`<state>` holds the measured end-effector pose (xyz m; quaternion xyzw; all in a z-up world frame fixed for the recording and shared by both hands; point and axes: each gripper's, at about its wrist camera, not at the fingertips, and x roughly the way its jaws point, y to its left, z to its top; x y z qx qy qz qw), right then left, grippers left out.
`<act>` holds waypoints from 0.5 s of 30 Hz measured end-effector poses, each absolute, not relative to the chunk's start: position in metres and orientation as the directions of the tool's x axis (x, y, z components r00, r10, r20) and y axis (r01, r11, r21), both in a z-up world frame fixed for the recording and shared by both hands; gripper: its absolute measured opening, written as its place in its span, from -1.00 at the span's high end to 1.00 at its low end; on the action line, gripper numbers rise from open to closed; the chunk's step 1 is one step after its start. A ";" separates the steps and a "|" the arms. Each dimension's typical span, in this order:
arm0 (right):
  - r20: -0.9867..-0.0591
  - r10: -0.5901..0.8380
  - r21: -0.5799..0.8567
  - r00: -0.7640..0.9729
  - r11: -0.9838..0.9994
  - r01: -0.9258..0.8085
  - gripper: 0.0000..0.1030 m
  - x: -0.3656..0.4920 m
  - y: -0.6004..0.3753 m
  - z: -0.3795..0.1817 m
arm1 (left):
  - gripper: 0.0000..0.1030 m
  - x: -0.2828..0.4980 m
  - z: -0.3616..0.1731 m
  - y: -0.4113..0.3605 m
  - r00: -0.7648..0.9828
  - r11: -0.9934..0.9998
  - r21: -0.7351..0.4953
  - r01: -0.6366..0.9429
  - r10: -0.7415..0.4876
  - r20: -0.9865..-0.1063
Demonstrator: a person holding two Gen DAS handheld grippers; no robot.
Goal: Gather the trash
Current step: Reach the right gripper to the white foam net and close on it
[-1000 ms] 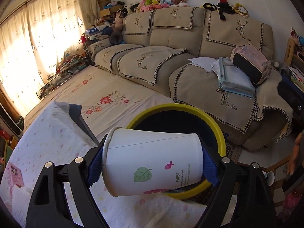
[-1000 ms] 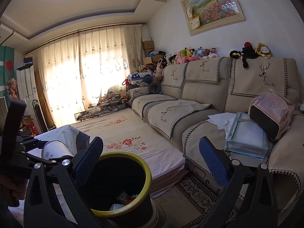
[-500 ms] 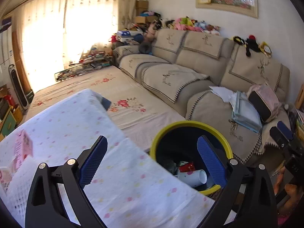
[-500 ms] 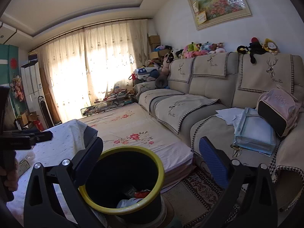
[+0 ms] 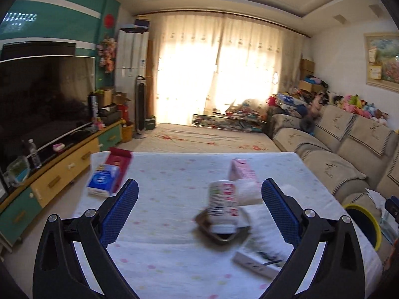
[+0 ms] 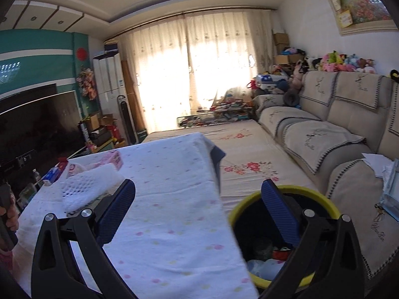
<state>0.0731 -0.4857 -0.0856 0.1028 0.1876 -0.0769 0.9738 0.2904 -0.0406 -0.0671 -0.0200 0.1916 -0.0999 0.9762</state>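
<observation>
My left gripper [image 5: 199, 206] is released and spread wide, with nothing pressed by its blue fingers [image 5: 119, 209]. Ahead of them, between the two and well short of either pad, a paper cup [image 5: 222, 209] stands on a dark tray [image 5: 219, 234] on the tabletop [image 5: 169, 254]; motion blur keeps me from reading its print. Just beyond the cup, toward my right finger, a pink carton [image 5: 240, 173] lies beside a white wad [image 5: 249, 190]. A flat white box [image 5: 259, 261] sits low, just inside the right finger. Out past the left finger a tissue pack [image 5: 102, 179] rests against a red box [image 5: 118, 159]. The yellow-rimmed bin [image 5: 366, 224] is outside my right finger, at the tabletop's far right edge.

My right gripper [image 6: 199, 206] is likewise released and empty. Its right finger [image 6: 279, 214] hangs over the mouth of the bin [image 6: 324, 204], where discarded bits lie at the bottom. Its left finger is over the tabletop [image 6: 169, 219], with a white foam net [image 6: 84, 186] just beyond it. Farther past the net are the pink carton [image 6: 113, 159] and the tissue pack [image 6: 53, 173]. At the far left edge a hand [image 6: 10, 214] grips the other handle.
</observation>
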 end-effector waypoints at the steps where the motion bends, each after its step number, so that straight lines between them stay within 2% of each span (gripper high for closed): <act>1: -0.389 -0.082 0.162 0.917 0.975 0.156 -0.87 0.084 -0.472 -0.084 | -0.89 0.293 -0.072 -0.026 0.915 0.985 -0.080 0.153 -0.171 -0.365; 5: -0.421 0.031 0.139 0.907 0.990 0.031 -0.87 0.121 -0.425 -0.079 | -0.89 0.299 -0.092 0.002 0.914 0.987 -0.115 0.113 -0.149 -0.379; 12: -0.446 0.156 0.060 0.882 0.988 -0.144 -0.87 0.182 -0.363 -0.073 | -0.89 0.298 -0.100 -0.003 0.911 0.989 -0.079 0.128 -0.148 -0.385; 15: -0.491 0.196 0.012 0.849 0.976 -0.218 -0.87 0.210 -0.340 -0.082 | -0.90 0.295 -0.101 -0.005 0.912 0.989 -0.083 0.123 -0.145 -0.384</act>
